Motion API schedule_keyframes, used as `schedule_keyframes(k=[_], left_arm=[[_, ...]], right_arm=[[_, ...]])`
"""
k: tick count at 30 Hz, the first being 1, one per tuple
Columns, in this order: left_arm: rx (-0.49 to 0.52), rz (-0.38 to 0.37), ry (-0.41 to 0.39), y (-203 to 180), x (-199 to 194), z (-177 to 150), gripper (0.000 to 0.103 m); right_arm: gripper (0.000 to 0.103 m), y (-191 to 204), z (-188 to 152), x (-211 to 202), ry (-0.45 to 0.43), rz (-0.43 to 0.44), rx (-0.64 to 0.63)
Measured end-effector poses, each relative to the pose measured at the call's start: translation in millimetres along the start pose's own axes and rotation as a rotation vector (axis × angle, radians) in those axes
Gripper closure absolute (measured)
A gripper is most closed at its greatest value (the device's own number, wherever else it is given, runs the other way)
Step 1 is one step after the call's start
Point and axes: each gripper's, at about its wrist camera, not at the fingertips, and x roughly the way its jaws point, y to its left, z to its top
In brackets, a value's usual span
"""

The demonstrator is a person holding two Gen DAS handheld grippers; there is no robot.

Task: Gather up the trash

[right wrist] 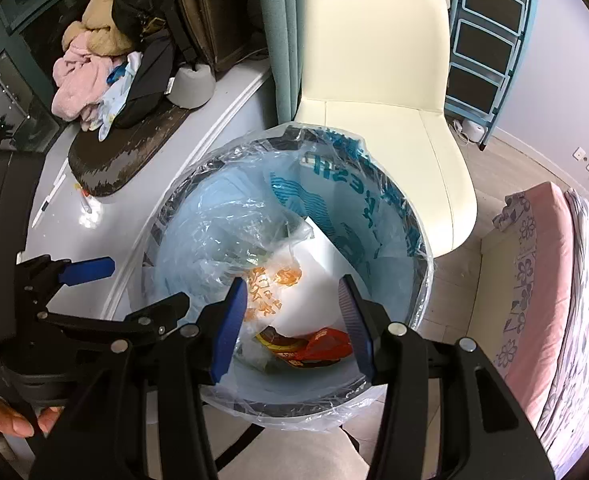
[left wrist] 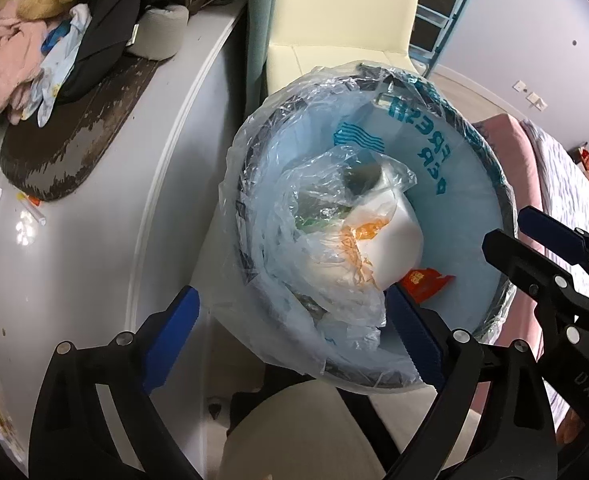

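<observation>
Both grippers hover over a round bin lined with pale blue plastic (right wrist: 374, 216). Left gripper (left wrist: 294, 340) fingers spread wide, holding nothing; right gripper (right wrist: 294, 320) fingers partly spread (also empty) above a crumpled clear plastic bag (right wrist: 254, 256).

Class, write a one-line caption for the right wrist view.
Open right claw above lined bin holding plastic bag and red wrapper.

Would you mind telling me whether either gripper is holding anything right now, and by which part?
Nothing is held. The left gripper and right gripper both hang open above the lined trash bin, with nothing between their pads.
</observation>
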Motion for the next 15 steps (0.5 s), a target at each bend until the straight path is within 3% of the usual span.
schedule_keyframes(k=[15], left_arm=[[0.004, -0.028, -0.01, 5.1, -7.7, -2.9, 0.01]], right_arm=[[0.057, 3.7, -1.4, -4.4, -0.014, -0.005, 0.012]])
